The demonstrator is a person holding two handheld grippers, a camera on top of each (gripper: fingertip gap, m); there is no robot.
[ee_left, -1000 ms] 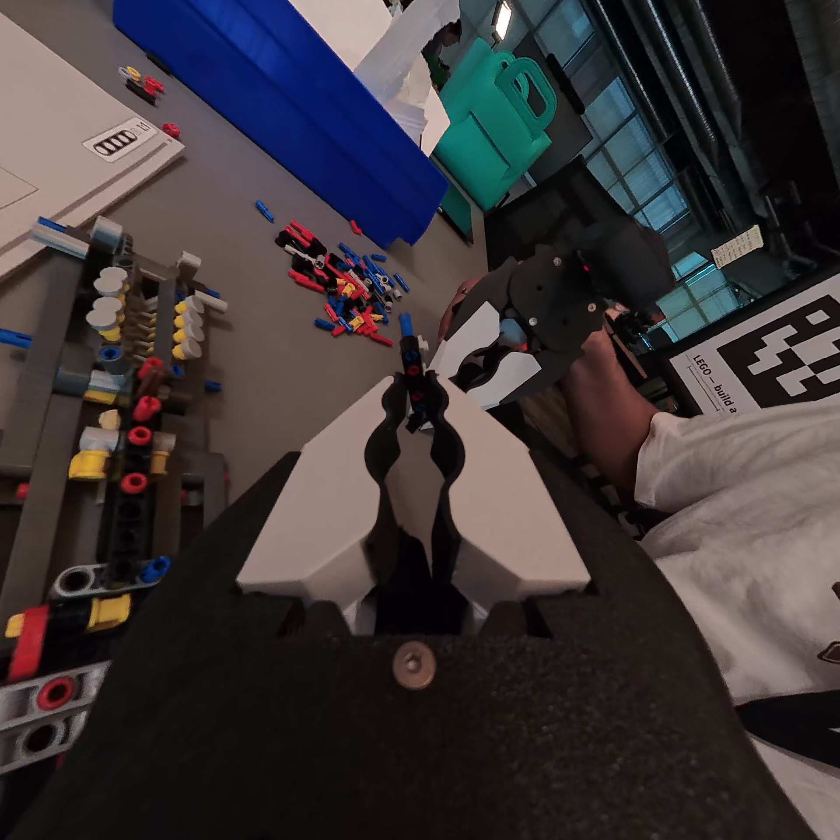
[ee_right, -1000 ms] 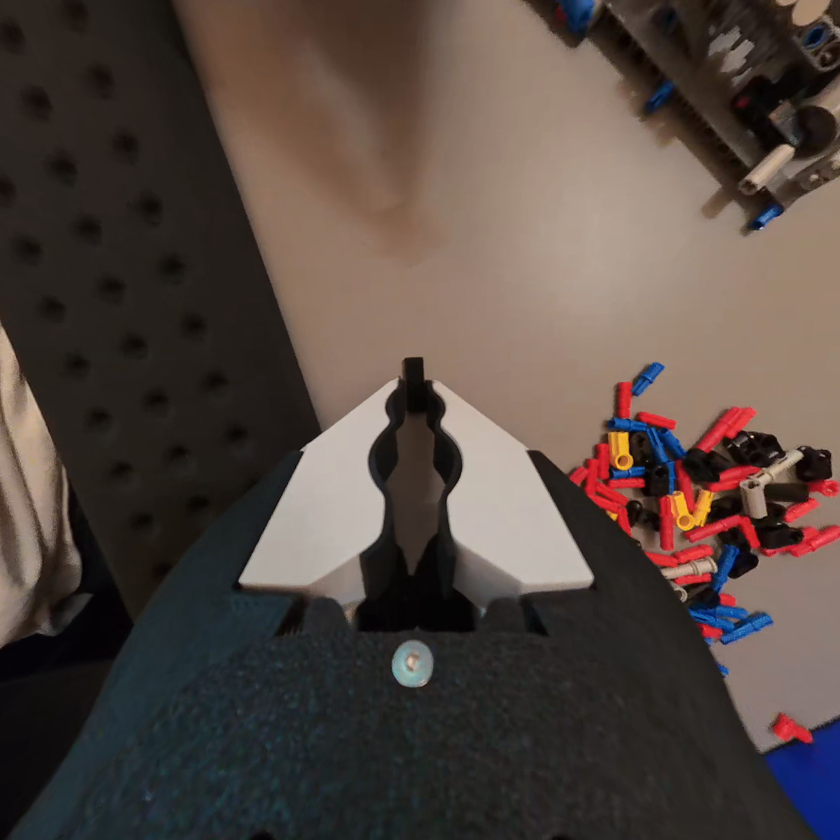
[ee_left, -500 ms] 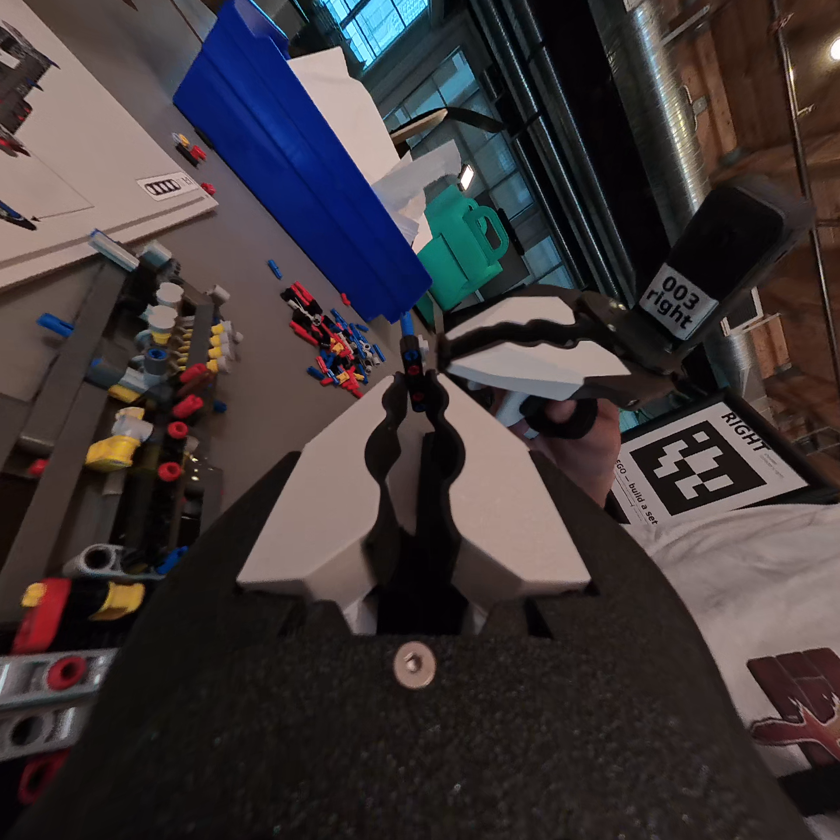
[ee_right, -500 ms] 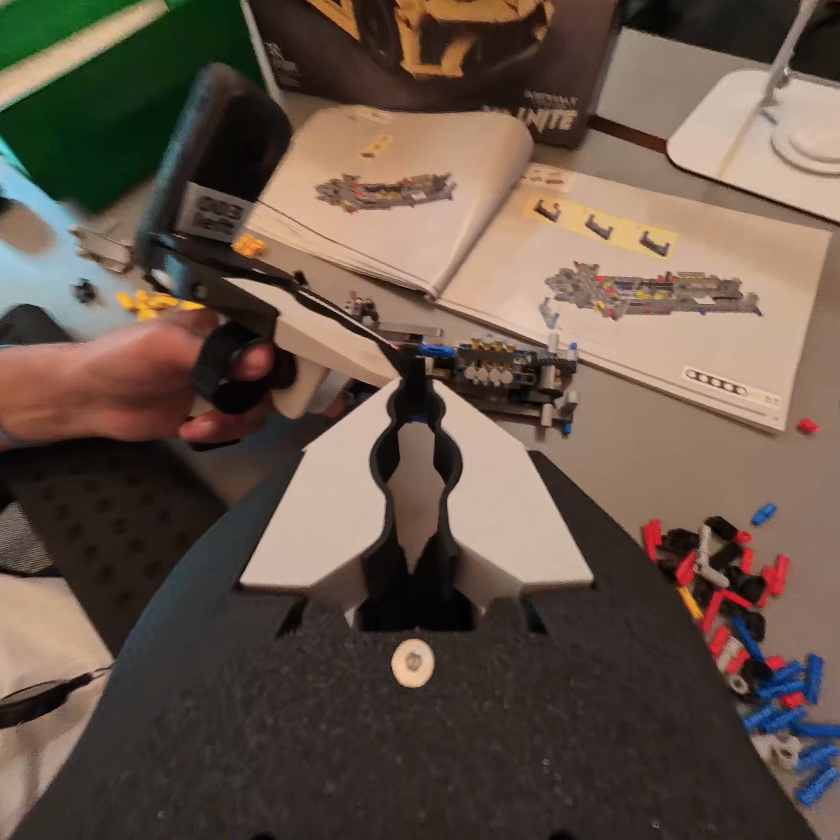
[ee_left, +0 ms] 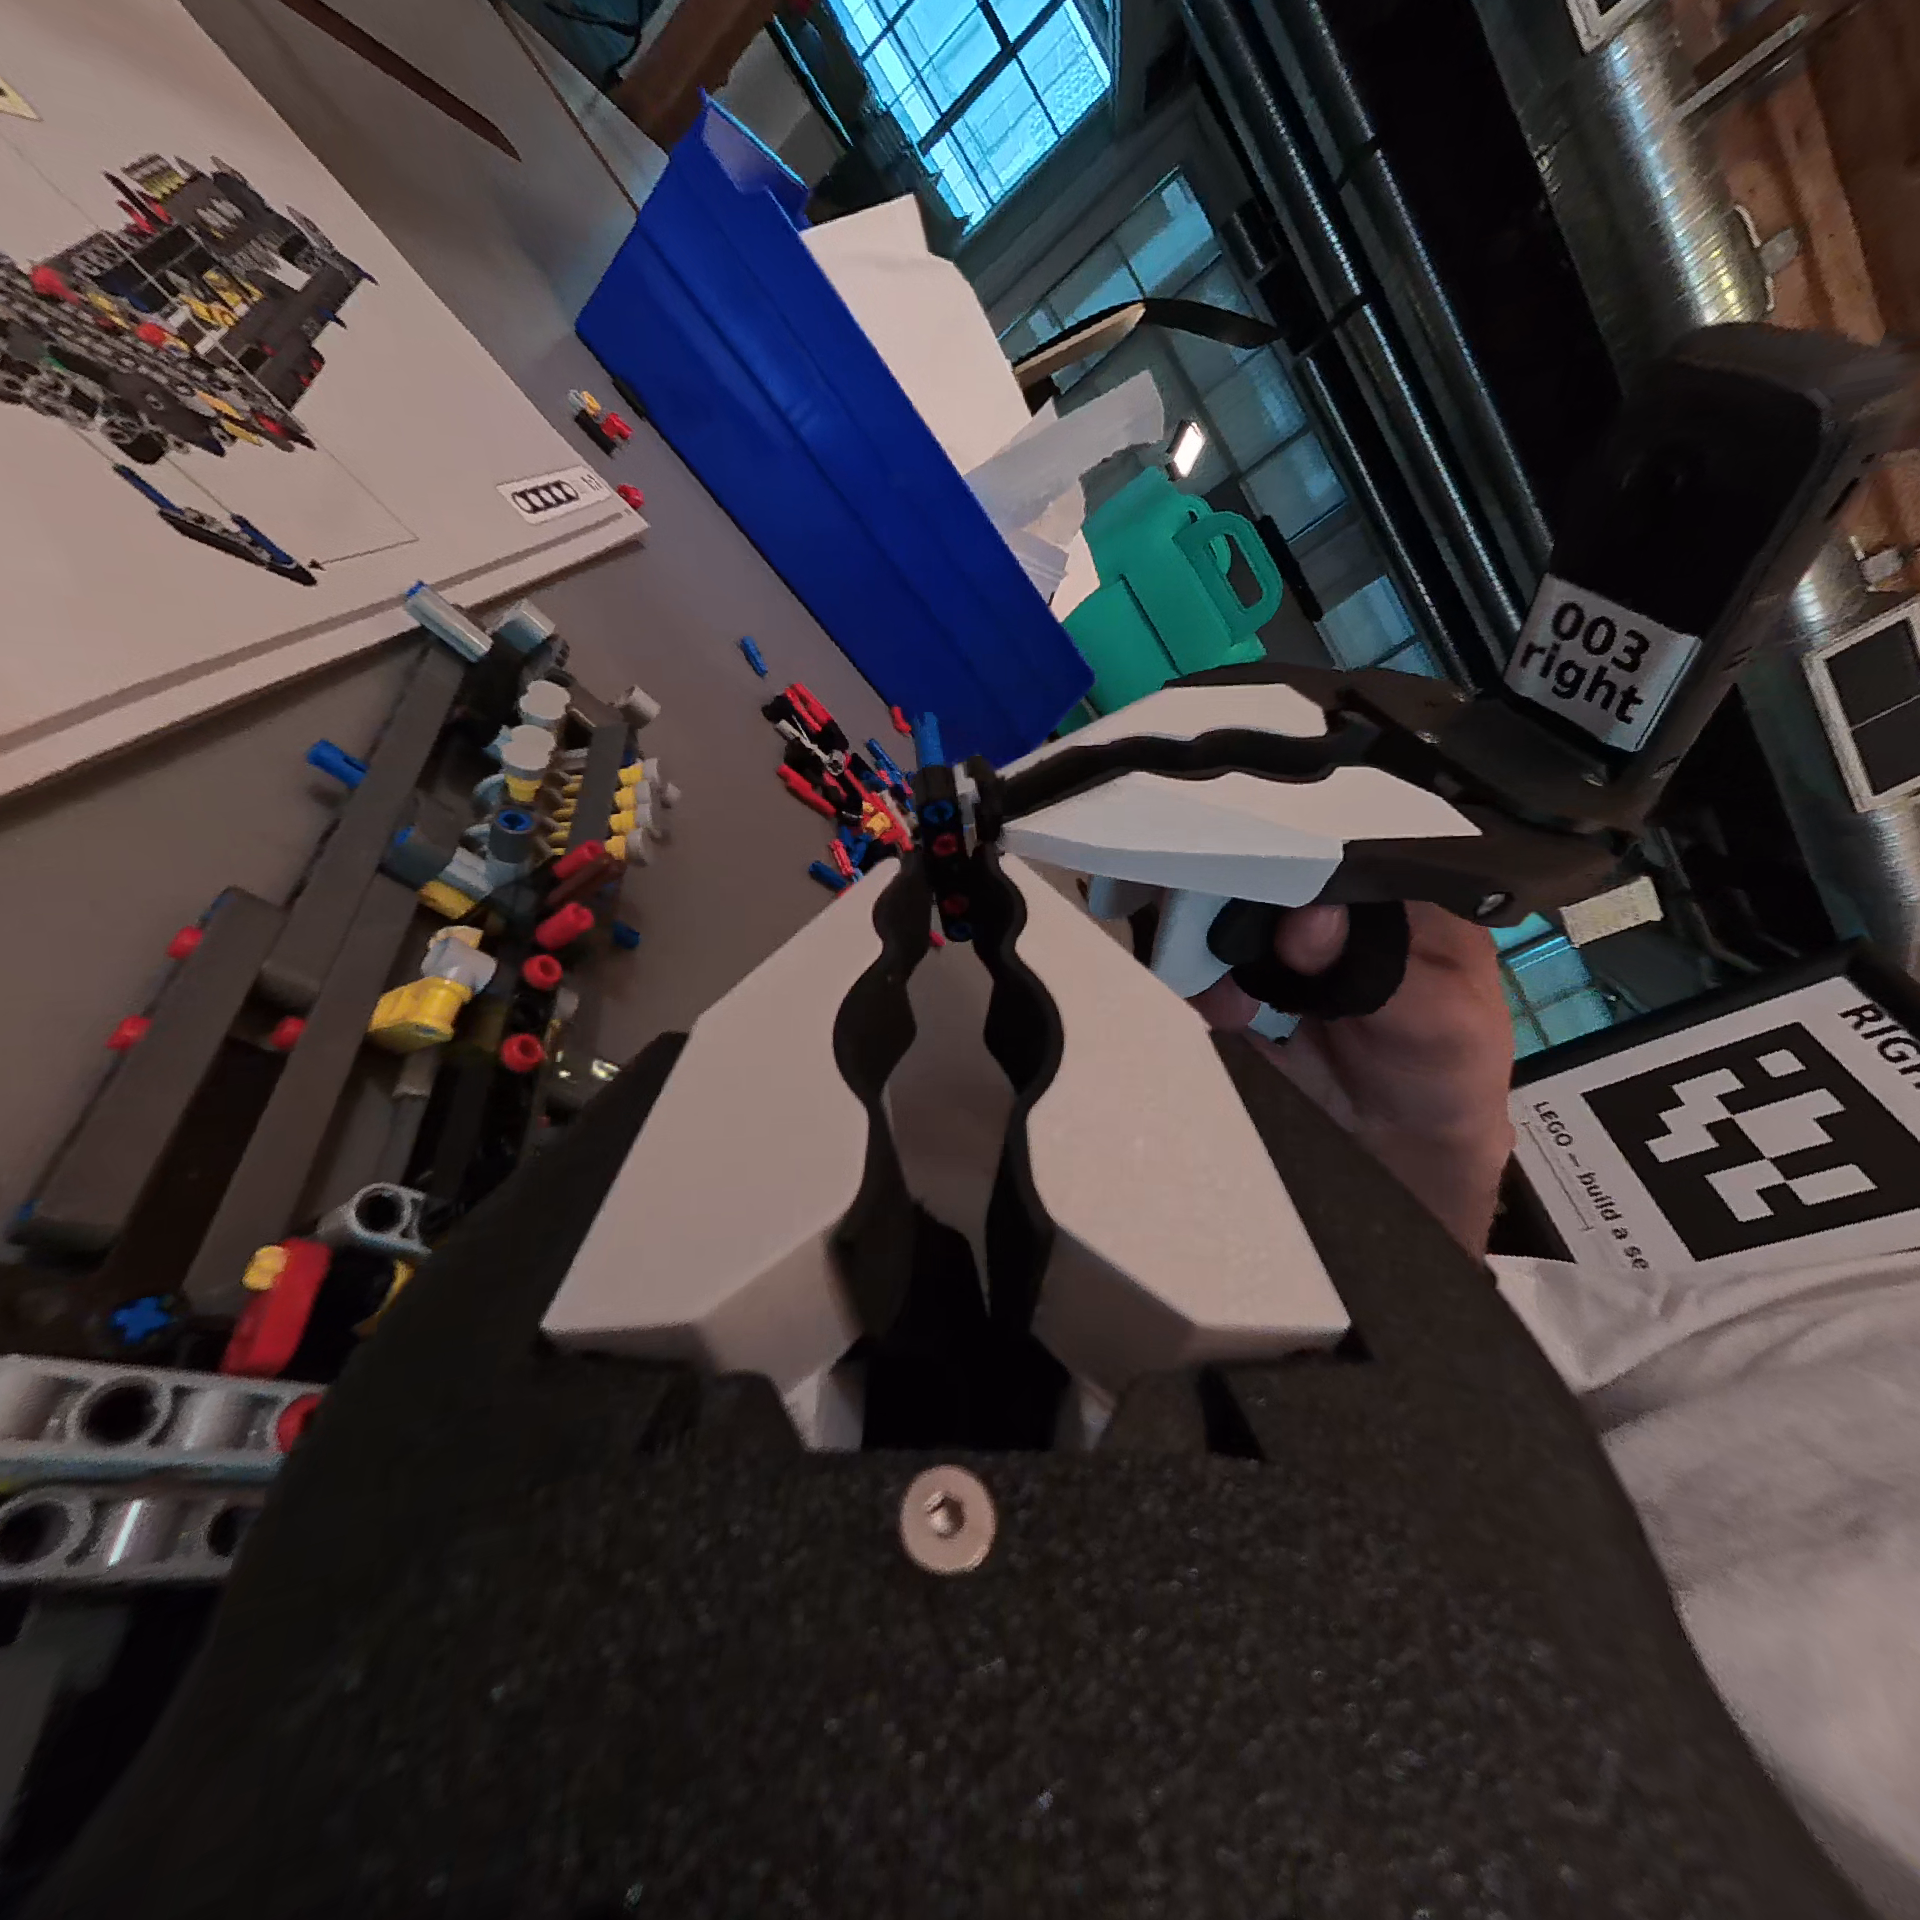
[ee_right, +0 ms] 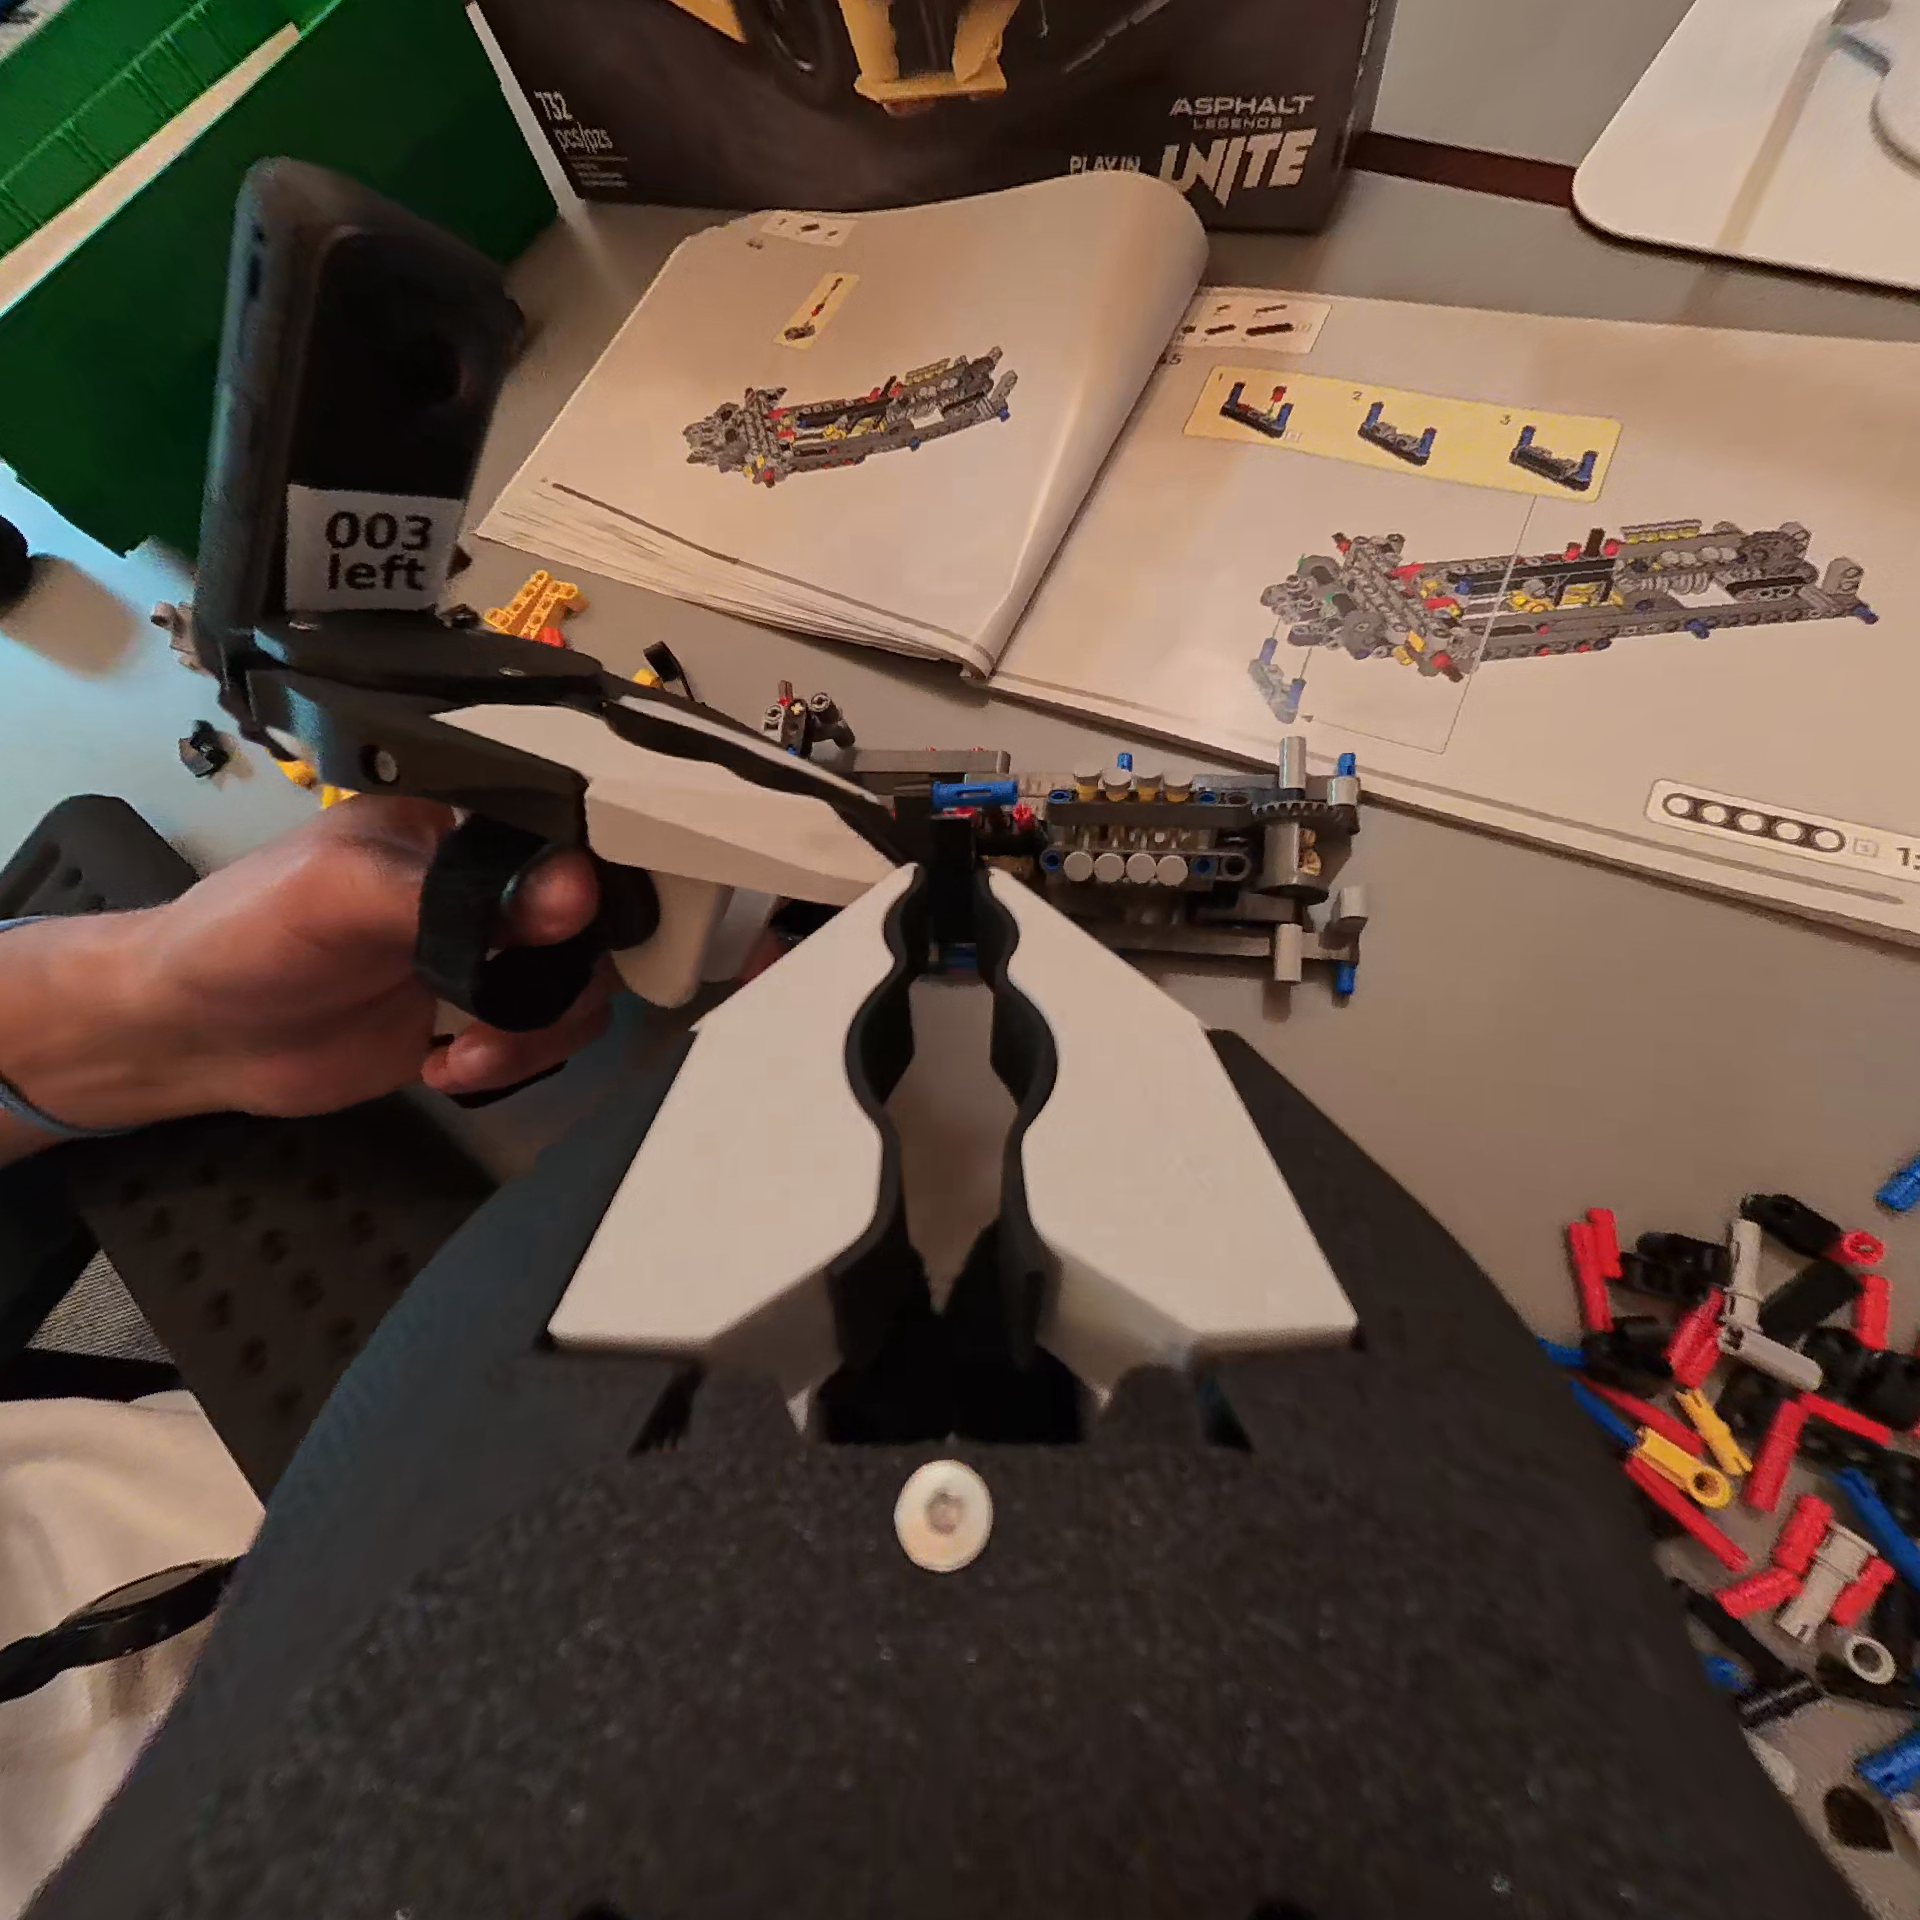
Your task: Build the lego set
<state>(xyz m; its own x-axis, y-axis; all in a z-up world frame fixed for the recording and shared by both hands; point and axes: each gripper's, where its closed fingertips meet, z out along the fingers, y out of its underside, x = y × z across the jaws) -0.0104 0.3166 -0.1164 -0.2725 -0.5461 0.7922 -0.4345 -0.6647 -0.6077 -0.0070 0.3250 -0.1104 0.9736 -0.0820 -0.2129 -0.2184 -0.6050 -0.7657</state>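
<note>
A small black beam (ee_left: 948, 862), studded with red and blue pins, is being pinched in mid-air by the closed left gripper (ee_left: 948, 883) as the right gripper (ee_right: 948, 894), newly arrived, is clamping its other end above the chassis (ee_right: 1164, 842), suggesting a handover or pin insertion.

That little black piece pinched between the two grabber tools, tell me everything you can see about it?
The small black beam looks like hard plastic, short and narrow, with red and blue pins set in holes along it and a blue pin sticking out at its far end. It is held in the air above the table, clamped by the left gripper, and the right gripper closes on it from the side.
</note>
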